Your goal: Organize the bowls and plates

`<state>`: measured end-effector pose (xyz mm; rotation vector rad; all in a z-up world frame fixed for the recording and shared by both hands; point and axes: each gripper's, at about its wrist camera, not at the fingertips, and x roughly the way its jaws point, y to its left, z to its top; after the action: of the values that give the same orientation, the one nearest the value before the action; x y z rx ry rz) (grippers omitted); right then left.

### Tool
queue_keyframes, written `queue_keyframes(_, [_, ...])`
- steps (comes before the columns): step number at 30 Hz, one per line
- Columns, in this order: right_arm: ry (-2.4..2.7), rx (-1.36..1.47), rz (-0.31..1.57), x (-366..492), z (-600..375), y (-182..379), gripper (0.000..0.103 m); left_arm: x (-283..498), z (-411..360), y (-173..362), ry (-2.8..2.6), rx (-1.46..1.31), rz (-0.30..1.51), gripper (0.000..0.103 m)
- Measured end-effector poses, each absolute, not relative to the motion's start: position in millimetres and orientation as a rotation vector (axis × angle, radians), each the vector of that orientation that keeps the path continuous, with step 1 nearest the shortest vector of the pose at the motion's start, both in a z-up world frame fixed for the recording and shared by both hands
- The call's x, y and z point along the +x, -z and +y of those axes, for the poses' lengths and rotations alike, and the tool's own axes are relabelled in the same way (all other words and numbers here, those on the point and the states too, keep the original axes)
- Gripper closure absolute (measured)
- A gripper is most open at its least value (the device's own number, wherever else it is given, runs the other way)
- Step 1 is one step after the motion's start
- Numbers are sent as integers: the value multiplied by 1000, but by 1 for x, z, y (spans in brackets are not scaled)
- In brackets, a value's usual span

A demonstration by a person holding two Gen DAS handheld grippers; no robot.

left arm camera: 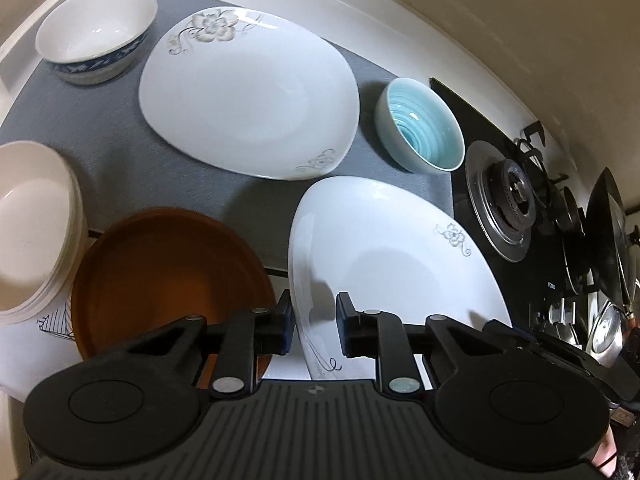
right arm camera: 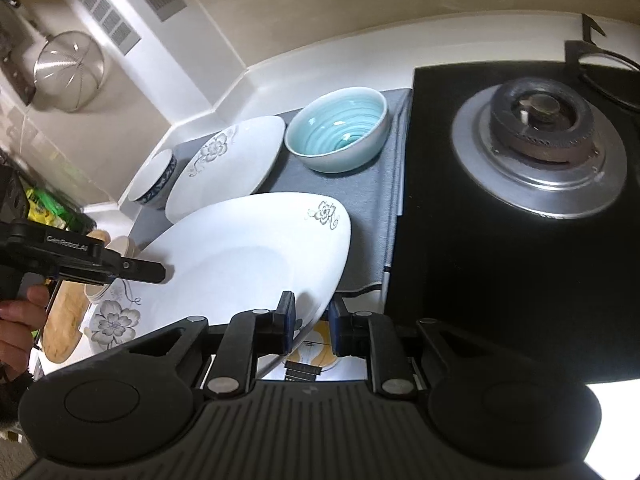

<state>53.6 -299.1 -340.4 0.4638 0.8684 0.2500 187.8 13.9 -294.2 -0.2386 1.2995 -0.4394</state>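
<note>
White rounded-square porcelain plate (right arm camera: 240, 264) with a grey flower print hangs tilted above the near edge of the grey mat (right arm camera: 372, 216), the left gripper (left arm camera: 313, 322) and right gripper (right arm camera: 311, 322) each clenched on an opposite rim, probably because it is too broad for one pinch. Just beyond, a matching flower-print plate (left arm camera: 248, 92) lies flat mid-mat, seemingly the stacking spot. Farther off, the ribbed turquoise bowl (right arm camera: 340, 130) sits right and the blue-banded white bowl (left arm camera: 94, 34) left.
</note>
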Motion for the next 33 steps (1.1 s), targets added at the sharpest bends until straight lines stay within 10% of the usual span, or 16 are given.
queue_keyframes(33, [-250,428,820,99,-234,315,83,236,80,280,409,-305,1226,82])
